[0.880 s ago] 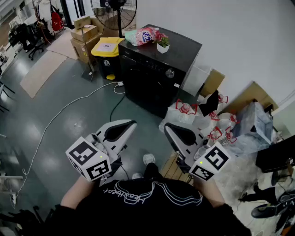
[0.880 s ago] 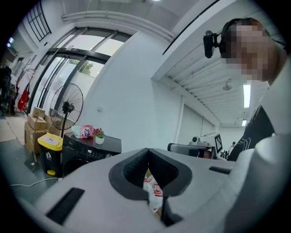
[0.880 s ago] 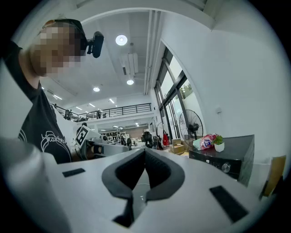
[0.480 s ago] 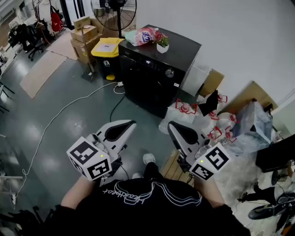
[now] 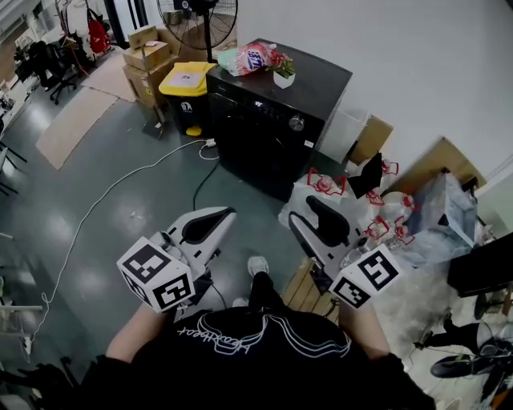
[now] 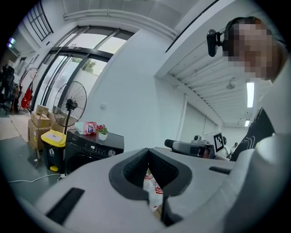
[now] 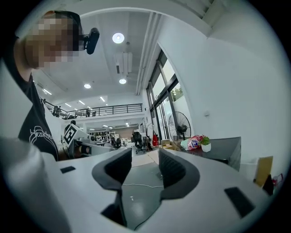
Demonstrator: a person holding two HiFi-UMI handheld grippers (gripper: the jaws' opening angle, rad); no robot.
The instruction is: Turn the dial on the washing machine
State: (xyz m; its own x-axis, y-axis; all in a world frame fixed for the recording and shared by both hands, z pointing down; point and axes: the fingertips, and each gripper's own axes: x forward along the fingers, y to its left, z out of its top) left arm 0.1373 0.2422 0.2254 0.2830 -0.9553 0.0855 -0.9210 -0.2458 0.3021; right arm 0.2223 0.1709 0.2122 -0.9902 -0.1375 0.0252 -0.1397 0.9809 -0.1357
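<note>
The black washing machine (image 5: 264,132) stands against the white wall, well ahead of me. Its round silver dial (image 5: 296,122) sits at the right end of the control panel. Both grippers hang low in front of my body, far from the machine. My left gripper (image 5: 205,225) has its pads touching and holds nothing; in the left gripper view the left gripper (image 6: 148,152) points toward the machine (image 6: 93,150) and its dial (image 6: 110,153). My right gripper (image 5: 323,218) is open, and the right gripper view shows bare floor in the gap of the right gripper (image 7: 144,155).
A pink detergent bag (image 5: 252,58) and a small potted plant (image 5: 283,78) sit on the machine's top. Left of the machine stand a yellow-lidded bin (image 5: 186,80), cardboard boxes (image 5: 148,56) and a fan (image 5: 196,16). A white cable (image 5: 120,188) crosses the floor. Red-and-white plastic bags (image 5: 353,208) lie right.
My right gripper has lifted slightly toward the machine and rolled a little. The left gripper has stayed where it was.
</note>
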